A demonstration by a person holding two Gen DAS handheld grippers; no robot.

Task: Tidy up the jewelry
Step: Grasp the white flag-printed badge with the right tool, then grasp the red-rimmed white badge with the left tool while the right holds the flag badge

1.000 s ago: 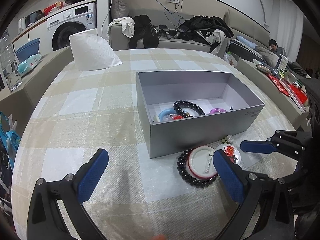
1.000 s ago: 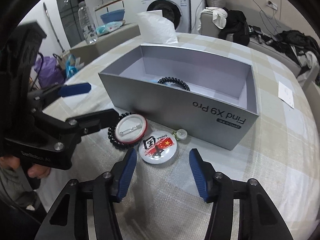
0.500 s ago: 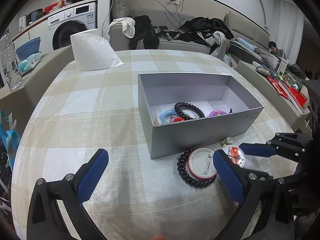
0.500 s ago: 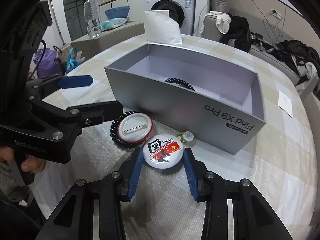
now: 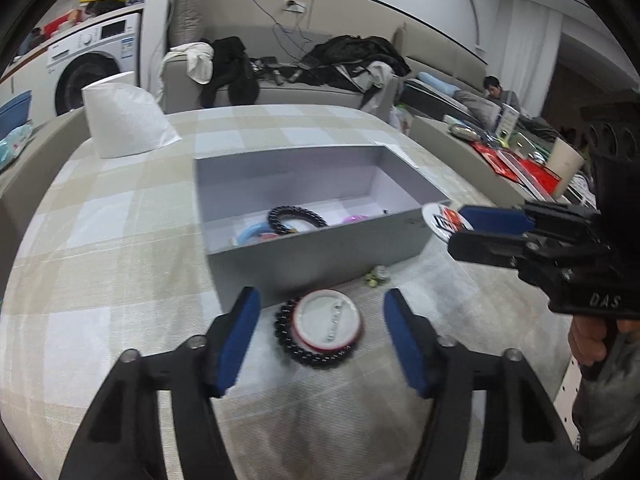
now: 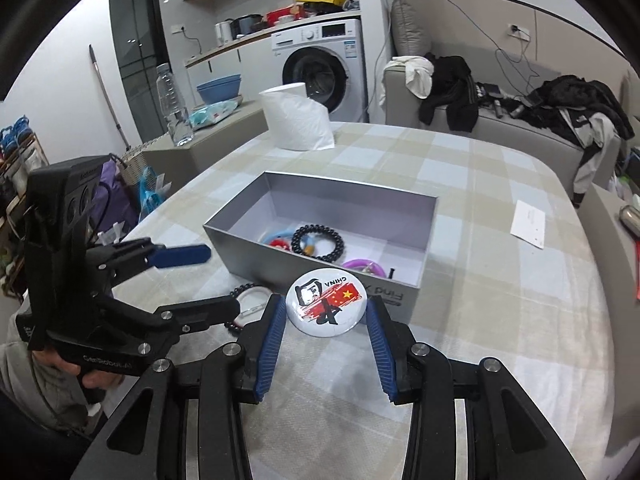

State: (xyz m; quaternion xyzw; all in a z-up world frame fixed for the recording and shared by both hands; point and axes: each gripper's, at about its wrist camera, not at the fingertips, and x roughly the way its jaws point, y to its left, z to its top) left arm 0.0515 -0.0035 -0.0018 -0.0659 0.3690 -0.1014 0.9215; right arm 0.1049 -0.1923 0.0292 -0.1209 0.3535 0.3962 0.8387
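Checked tablecloth (image 6: pixel 500 280): right gripper (image 6: pixel 326 322) pinches badge (image 6: pixel 325 303), raised toward box (image 6: pixel 424 232) at 12 o'clock; left gripper (image 5: pixel 322 334), jaws just narrowed but spread, straddles second badge (image 5: pixel 326 319) for pickup.

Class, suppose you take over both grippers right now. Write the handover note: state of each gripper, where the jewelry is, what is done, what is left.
Right gripper: shut on the flag badge, lifted beside the grey box.
Left gripper: jaws open, just been closing around the face-down badge and black bead bracelet on the cloth, not gripping.
Done: another bead bracelet and coloured rings already in the box.
Left: drop in the flag badge, then badge, bracelet and the small green piece.
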